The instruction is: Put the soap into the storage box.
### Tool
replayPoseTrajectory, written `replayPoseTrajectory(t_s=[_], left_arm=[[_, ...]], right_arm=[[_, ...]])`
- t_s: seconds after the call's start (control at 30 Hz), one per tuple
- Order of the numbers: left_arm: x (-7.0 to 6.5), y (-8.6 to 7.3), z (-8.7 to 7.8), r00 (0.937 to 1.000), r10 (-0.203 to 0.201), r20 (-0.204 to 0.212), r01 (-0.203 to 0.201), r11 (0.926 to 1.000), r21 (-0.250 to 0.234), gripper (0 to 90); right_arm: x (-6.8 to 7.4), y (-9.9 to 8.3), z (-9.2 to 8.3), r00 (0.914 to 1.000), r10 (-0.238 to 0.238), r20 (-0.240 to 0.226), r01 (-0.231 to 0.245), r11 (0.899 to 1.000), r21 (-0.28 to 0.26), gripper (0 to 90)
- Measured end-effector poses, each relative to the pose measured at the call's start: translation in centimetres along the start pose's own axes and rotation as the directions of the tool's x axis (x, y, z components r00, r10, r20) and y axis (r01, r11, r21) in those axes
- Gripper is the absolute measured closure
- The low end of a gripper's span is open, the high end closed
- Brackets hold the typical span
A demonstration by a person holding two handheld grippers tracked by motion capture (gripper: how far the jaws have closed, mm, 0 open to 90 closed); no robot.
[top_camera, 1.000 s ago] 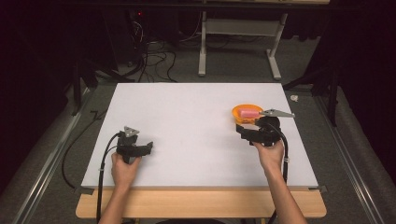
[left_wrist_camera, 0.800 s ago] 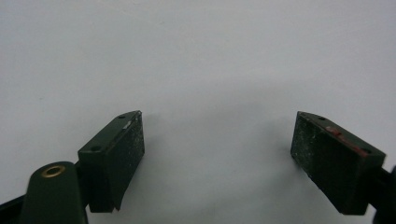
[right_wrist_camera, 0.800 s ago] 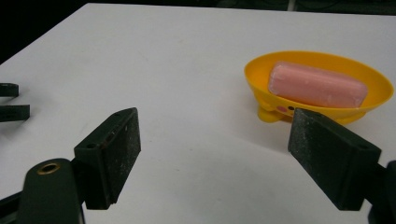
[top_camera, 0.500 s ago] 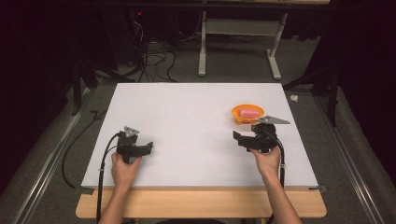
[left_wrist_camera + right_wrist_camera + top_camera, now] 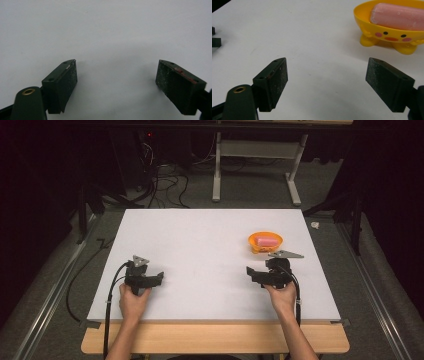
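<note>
A small yellow bowl (image 5: 253, 244) with a duck face stands on the right side of the white table (image 5: 200, 240), holding a pink bar (image 5: 268, 241). My right gripper (image 5: 249, 271) rests nearer the front edge, below and slightly left of the bowl, pointing left, open and empty. In the right gripper view the bowl (image 5: 372, 27) and the pink bar (image 5: 398, 16) sit at the upper right, beyond the open right gripper (image 5: 327, 83). My left gripper (image 5: 160, 277) lies at the front left, open, pointing right. In its own view the left gripper (image 5: 116, 83) has bare table between the jaws.
The table's front wooden edge (image 5: 215, 339) runs just behind both hands. Cables (image 5: 112, 285) trail off the left side. A grey desk frame (image 5: 255, 170) stands on the floor beyond the table. The left gripper's jaw tips (image 5: 215, 37) appear at the far left of the right gripper view.
My right gripper has drawn back from beside the bowl toward the front edge and slightly left. The left gripper has stayed put.
</note>
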State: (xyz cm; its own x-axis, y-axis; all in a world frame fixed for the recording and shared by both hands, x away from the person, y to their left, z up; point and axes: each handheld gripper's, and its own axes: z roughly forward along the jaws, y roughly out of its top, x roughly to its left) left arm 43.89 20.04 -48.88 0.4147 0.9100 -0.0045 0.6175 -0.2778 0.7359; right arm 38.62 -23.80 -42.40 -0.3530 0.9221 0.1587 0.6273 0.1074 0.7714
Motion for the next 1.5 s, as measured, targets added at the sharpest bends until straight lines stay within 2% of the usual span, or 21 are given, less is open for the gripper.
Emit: replayPoseTrajectory(t_s=[0.93,1.3,1.5], left_arm=[[0.0,0.0,0.0,1.0,0.0,0.0,0.0,1.0,0.0,17.8],[0.0,0.0,0.0,1.0,0.0,0.0,0.0,1.0,0.0,17.8],[0.0,0.0,0.0,1.0,0.0,0.0,0.0,1.0,0.0,17.8]], right_arm=[[0.2,-2.6,2.9,0.9996,-0.01,0.026,0.008,0.997,0.079,19.5],[0.5,-3.2,4.2,0.9964,-0.051,0.068,0.044,0.994,0.099,19.5],[0.6,-3.5,4.5,0.9952,-0.055,0.081,0.047,0.994,0.102,19.5]])
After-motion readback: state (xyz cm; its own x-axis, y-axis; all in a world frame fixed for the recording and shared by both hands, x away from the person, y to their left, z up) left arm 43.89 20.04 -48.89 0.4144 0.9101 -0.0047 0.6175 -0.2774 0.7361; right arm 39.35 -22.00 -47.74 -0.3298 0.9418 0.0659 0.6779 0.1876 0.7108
